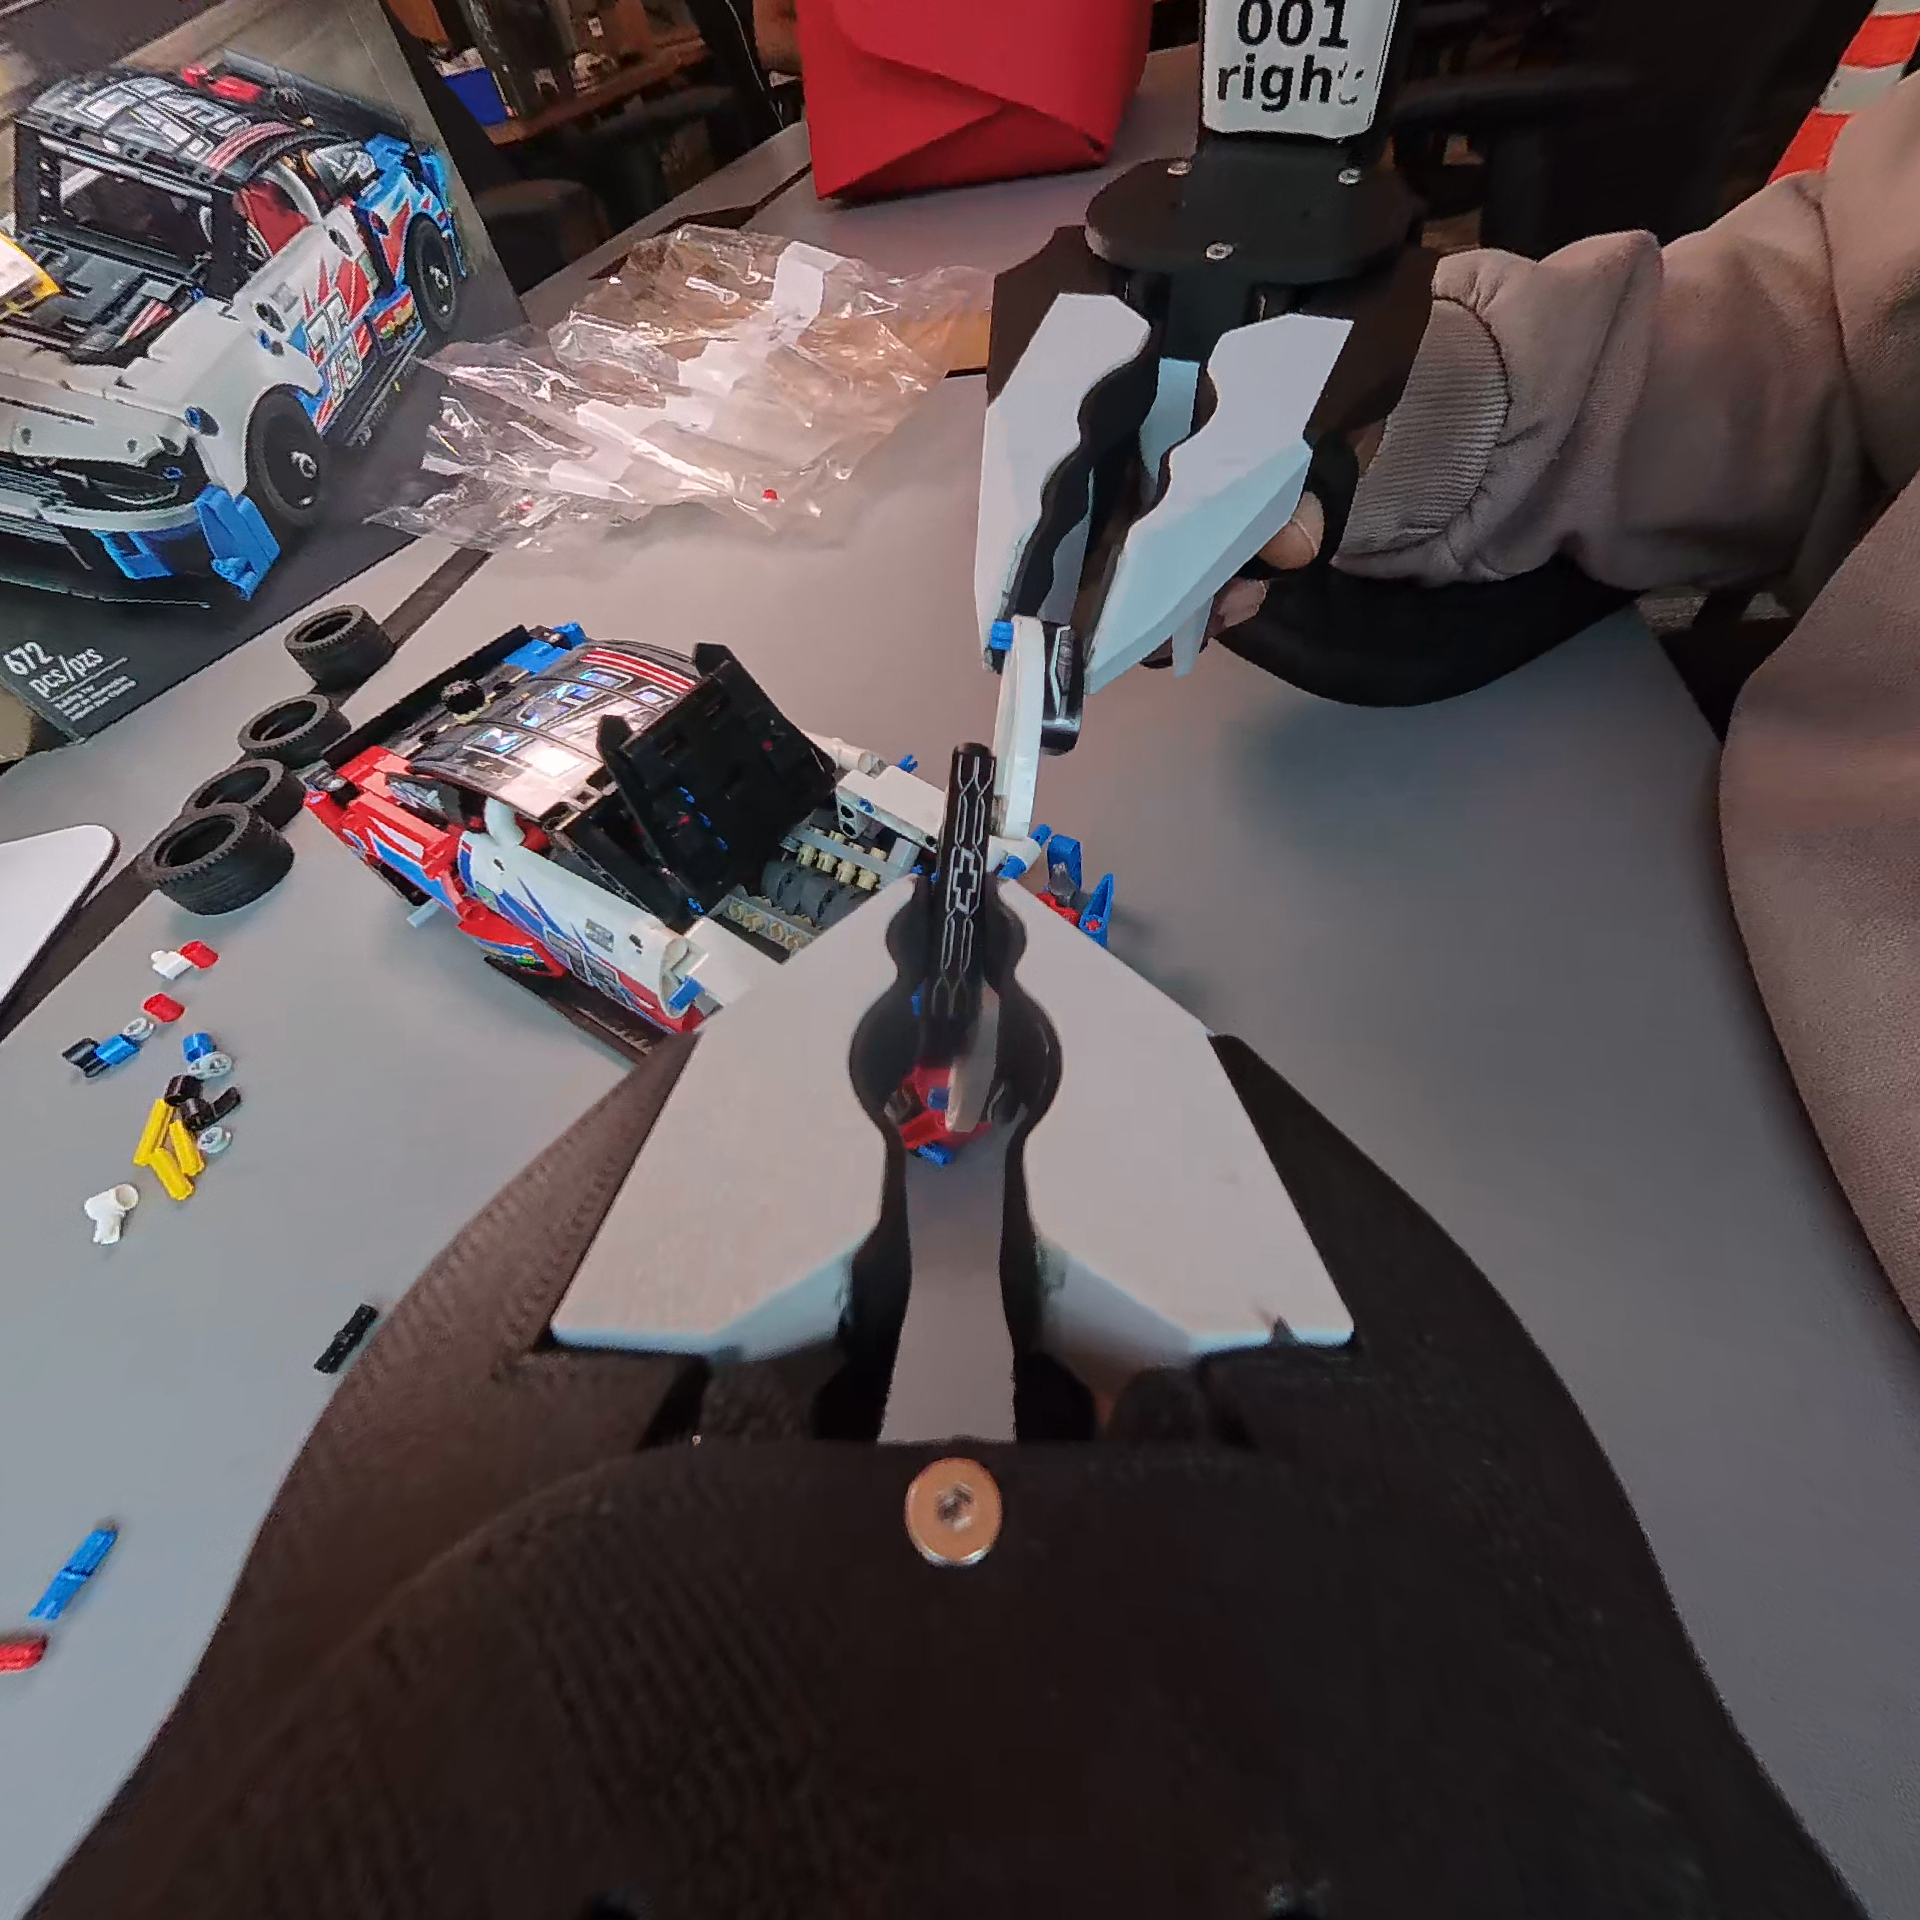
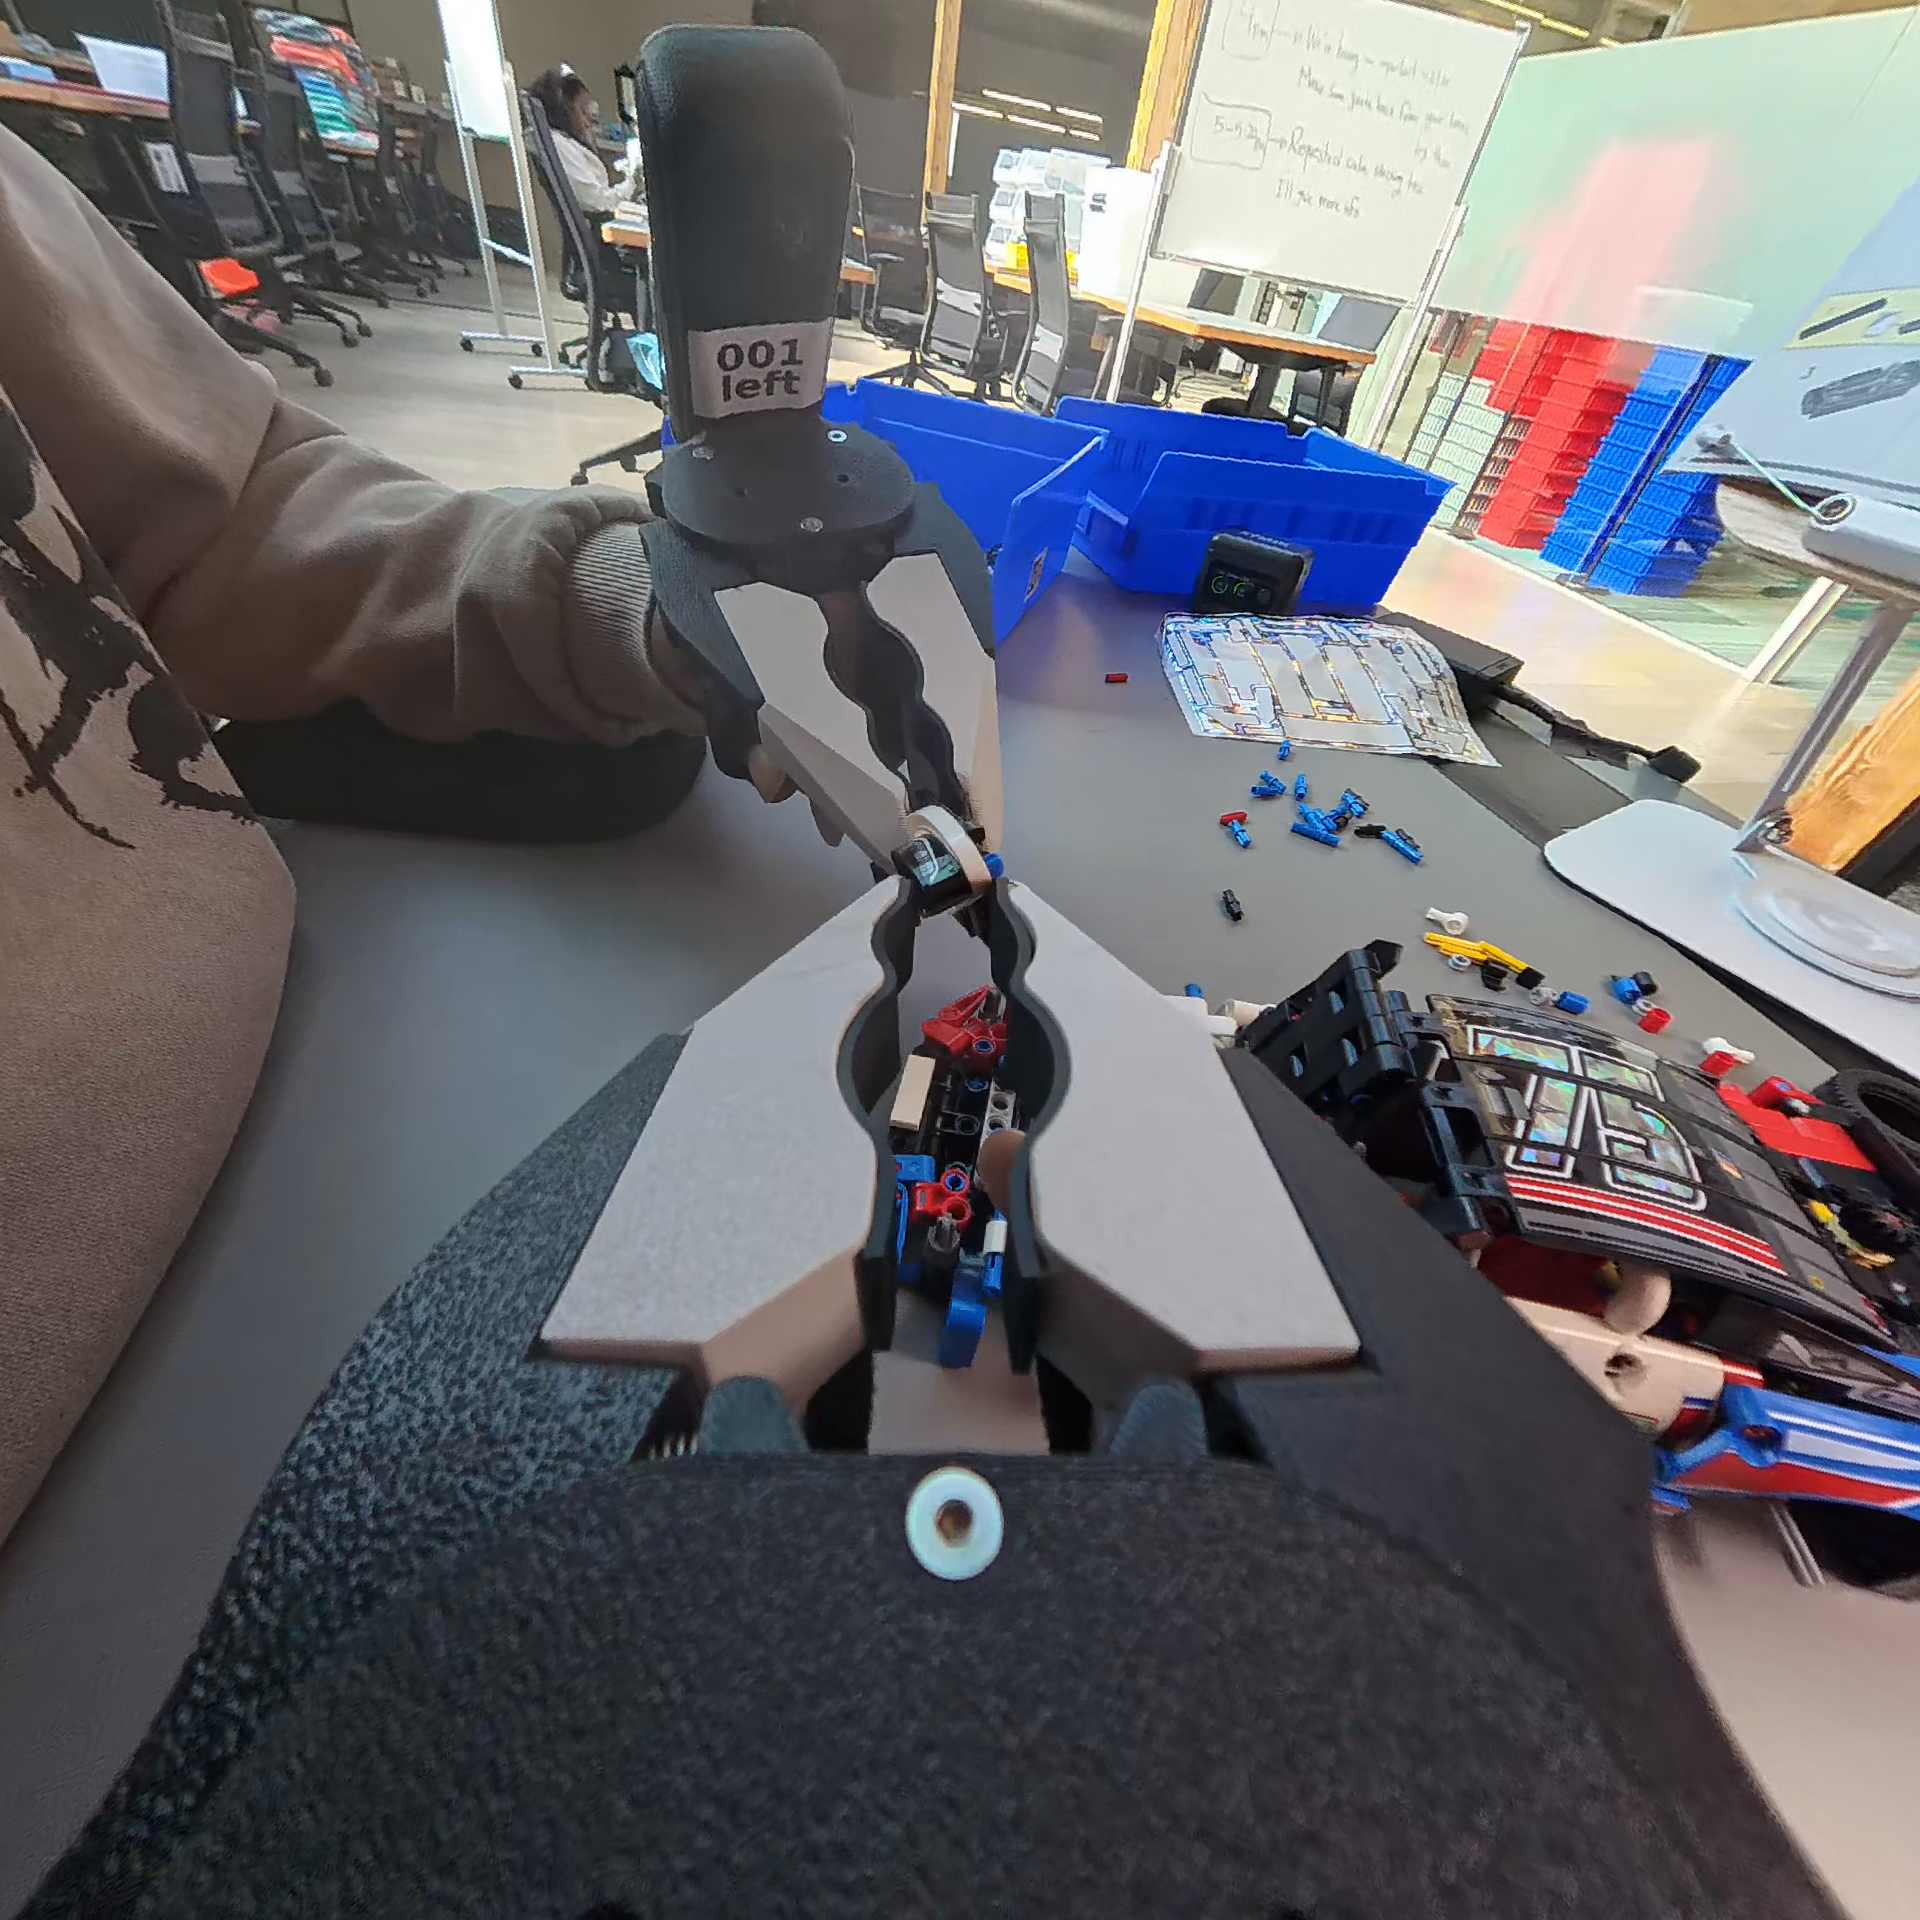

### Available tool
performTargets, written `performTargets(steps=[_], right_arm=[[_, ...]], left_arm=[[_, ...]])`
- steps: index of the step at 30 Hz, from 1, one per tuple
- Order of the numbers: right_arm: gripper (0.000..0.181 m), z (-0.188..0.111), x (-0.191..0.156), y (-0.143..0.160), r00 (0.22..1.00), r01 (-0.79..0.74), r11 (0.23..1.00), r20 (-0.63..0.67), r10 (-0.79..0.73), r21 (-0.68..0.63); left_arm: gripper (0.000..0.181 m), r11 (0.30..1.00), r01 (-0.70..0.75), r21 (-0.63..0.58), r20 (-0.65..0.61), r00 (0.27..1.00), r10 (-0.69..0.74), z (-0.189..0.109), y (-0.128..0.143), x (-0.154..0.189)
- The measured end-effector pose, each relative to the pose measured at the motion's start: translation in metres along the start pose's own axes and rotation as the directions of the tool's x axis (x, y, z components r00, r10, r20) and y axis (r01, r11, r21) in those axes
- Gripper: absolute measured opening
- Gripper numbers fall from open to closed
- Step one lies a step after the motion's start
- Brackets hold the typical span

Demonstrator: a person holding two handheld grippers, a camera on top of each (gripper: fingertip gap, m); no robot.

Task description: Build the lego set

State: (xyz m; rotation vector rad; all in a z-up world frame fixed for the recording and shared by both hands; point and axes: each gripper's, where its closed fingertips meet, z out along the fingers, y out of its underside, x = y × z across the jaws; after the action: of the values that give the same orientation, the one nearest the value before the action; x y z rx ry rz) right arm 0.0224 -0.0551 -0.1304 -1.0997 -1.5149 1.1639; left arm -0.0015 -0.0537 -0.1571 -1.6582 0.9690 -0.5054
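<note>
The partly built lego car (image 1: pixel 582 831) lies on the grey table (image 1: pixel 1403 935), also in the right wrist view (image 2: pixel 1558 1153). My left gripper (image 1: pixel 961 904) is shut on a narrow black panel (image 1: pixel 961 831) with a white pattern, held above the car's front. My right gripper (image 1: pixel 1039 649) comes from above and is shut on a white curved panel (image 1: pixel 1018 727) that touches the black one. In the right wrist view my right gripper (image 2: pixel 940 904) and left gripper (image 2: pixel 940 821) meet tip to tip on these pieces (image 2: pixel 930 862). Whether the panels are joined is hidden.
Several black tyres (image 1: pixel 223 852) and loose small pieces (image 1: pixel 171 1101) lie left of the car. The set's box (image 1: pixel 208 312), plastic bags (image 1: pixel 686 395) and a red bag (image 1: pixel 956 94) stand behind. Blue pins (image 2: pixel 1320 816), a sticker sheet (image 2: pixel 1320 686), blue bins (image 2: pixel 1247 488) and a white stand base (image 2: pixel 1714 894) are farther off. Tip to tip, the grippers are about 4 cm apart.
</note>
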Motion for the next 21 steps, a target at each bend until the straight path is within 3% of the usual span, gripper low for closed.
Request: performTargets(steps=[21], right_arm=[[0.01,-0.002,0.01,-0.006,0.994,-0.113,0.991,-0.001,0.114,0.073]], left_arm=[[0.006,0.987,0.101,0.123,-0.006,0.995,-0.101,-0.011,-0.021,-0.007]])
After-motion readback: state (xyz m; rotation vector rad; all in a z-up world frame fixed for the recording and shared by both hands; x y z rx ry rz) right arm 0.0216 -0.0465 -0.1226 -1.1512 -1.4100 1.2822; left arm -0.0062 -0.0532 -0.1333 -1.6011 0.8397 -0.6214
